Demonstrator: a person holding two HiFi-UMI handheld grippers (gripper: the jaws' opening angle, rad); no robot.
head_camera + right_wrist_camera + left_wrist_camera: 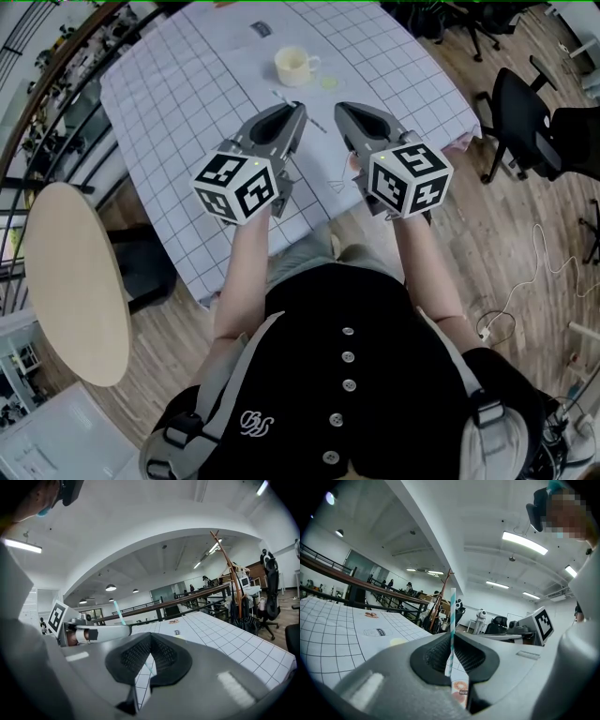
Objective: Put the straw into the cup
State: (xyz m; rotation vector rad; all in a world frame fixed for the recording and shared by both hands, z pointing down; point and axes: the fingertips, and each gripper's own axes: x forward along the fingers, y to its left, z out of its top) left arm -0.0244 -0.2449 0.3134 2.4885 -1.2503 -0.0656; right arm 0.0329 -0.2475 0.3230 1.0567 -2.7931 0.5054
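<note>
A cream cup [293, 66] with a handle stands on the far part of the grid-cloth table [178, 122]. My left gripper [298, 106] hovers above the table short of the cup and is shut on a teal-and-white striped straw [452, 616], which stands upright between its pads. In the head view the straw [317, 125] shows as a thin slanted line under the two tips. My right gripper [339, 106] is level with the left one, a little to its right, shut with nothing between its pads. From the right gripper view the straw [119, 617] pokes up above the left gripper [101, 632].
A pale yellow patch [328, 82] lies on the cloth beside the cup. A round wooden table [70, 281] stands at the left. Black office chairs [520, 122] are at the right. The person's body fills the lower middle of the head view.
</note>
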